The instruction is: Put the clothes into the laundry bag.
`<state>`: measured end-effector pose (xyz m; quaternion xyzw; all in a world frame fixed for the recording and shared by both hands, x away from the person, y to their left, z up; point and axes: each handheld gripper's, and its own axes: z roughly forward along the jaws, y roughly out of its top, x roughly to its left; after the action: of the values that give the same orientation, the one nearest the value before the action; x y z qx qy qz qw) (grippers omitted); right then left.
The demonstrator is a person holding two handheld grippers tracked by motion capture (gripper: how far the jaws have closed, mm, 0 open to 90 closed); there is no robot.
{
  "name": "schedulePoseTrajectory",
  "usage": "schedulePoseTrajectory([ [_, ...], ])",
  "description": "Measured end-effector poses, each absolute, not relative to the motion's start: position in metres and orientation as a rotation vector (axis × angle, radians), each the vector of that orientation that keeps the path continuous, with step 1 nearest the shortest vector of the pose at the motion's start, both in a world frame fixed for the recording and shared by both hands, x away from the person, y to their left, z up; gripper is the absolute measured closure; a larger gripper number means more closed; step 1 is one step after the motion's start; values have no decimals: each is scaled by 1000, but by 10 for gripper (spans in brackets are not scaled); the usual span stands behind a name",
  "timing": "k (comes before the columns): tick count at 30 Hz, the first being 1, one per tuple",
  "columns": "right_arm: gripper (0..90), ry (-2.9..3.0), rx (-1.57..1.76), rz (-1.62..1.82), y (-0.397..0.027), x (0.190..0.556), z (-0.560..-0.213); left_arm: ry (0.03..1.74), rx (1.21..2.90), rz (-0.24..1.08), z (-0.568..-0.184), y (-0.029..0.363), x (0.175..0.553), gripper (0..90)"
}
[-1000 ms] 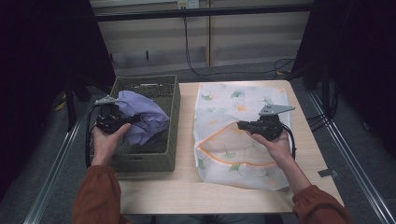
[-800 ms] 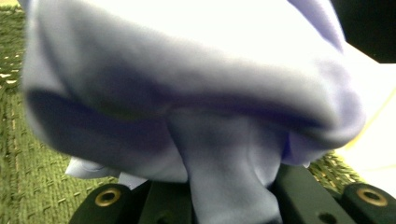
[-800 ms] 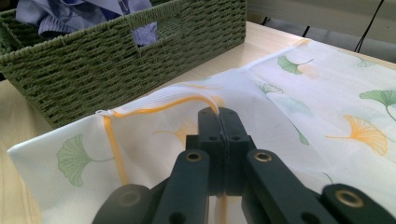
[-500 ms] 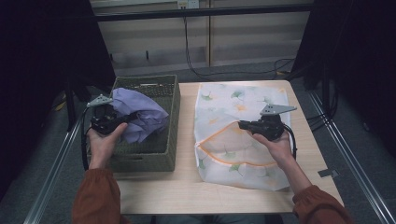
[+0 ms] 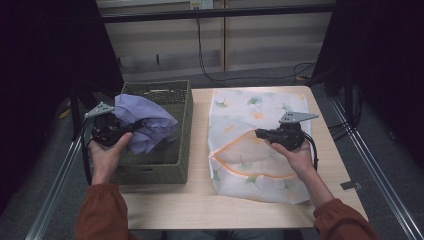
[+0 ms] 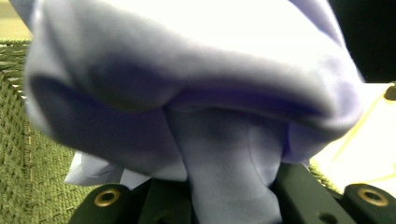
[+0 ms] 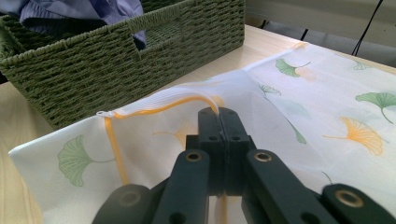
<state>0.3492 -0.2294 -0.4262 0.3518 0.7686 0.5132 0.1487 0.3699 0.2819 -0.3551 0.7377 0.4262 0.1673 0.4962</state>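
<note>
High view, basket: green woven basket [image 5: 172,165] stands on the table's [image 5: 200,200] left side.
Left gripper [image 5: 131,126]: jaws clamped on lilac cloth [image 5: 145,122], bunched and lifted over the basket.
Laundry bag [image 5: 250,112]: white mesh, ginkgo-leaf print, orange zip, lying flat right of the basket.
Right gripper [image 5: 259,133]: jaws closed on the bag's zip edge [image 7: 187,101].
Writing: none legible.
</note>
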Motion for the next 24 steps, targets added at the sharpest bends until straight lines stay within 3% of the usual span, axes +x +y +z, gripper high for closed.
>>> schedulePoseTrajectory([
  [24,900,2208,1009,1471,-230,348,-426,965,1683,467,-331,287,350,795],
])
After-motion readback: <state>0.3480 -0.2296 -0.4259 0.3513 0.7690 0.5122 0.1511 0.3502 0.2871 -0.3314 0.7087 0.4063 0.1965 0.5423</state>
